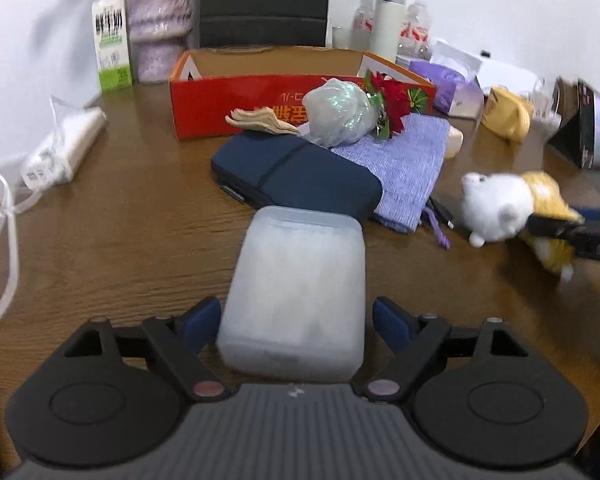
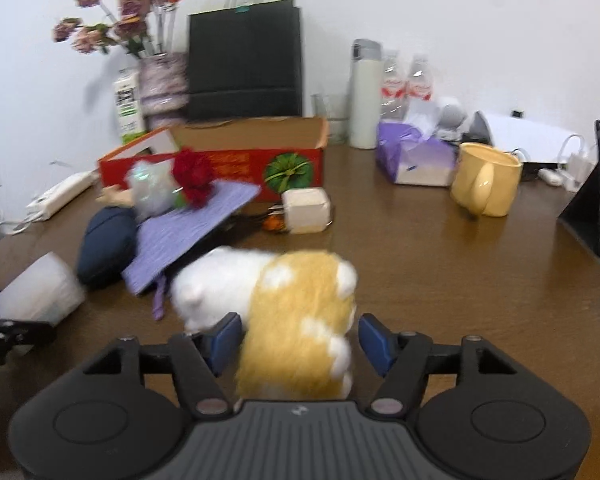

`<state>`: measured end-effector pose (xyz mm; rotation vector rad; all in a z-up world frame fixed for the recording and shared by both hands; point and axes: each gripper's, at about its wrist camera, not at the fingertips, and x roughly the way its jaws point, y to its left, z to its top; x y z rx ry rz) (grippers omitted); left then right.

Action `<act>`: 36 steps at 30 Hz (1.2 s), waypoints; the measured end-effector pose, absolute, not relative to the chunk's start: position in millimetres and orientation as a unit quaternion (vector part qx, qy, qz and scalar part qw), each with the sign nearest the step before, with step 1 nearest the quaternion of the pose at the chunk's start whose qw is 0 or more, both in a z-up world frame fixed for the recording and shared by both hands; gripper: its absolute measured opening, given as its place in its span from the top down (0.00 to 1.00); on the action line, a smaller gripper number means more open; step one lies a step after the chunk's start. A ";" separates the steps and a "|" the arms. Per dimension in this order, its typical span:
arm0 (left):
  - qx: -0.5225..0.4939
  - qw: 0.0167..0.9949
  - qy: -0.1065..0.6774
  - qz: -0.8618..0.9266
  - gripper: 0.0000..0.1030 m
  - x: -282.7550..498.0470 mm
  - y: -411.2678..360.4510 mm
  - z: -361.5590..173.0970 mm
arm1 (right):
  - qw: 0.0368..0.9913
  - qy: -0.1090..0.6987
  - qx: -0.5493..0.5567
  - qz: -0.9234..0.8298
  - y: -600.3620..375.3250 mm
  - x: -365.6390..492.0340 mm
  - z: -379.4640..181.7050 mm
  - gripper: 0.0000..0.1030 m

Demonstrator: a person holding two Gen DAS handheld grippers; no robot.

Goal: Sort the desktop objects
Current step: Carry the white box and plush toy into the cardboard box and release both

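My left gripper has its fingers on either side of a frosted white plastic box; the blue pads stand a little apart from its sides. The box also shows in the right wrist view. My right gripper brackets a white and yellow plush cat lying on the table; the left pad touches it, the right pad is just off it. The cat shows in the left wrist view. An open red cardboard box stands behind.
A navy pouch, a purple cloth, a wrapped bundle with a red flower, a yellow mug, a tissue pack, a small white cube, bottles and a black bag crowd the brown table.
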<state>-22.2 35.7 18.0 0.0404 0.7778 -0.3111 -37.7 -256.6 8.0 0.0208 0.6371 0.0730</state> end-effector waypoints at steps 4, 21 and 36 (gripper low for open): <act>0.030 0.919 0.366 -0.142 0.35 -29.3 28.7 19.6 | 0.943 0.332 0.015 0.030 -253.9 -31.5 -2.8 0.50; 0.037 0.931 0.342 -0.126 0.36 -49.5 14.3 24.6 | 0.946 0.319 0.045 0.038 -266.5 -34.5 -4.2 0.56; 0.051 0.954 0.272 -0.112 0.36 139.5 -3.8 155.4 | 0.976 0.199 -0.001 0.085 -263.4 81.6 124.9 0.55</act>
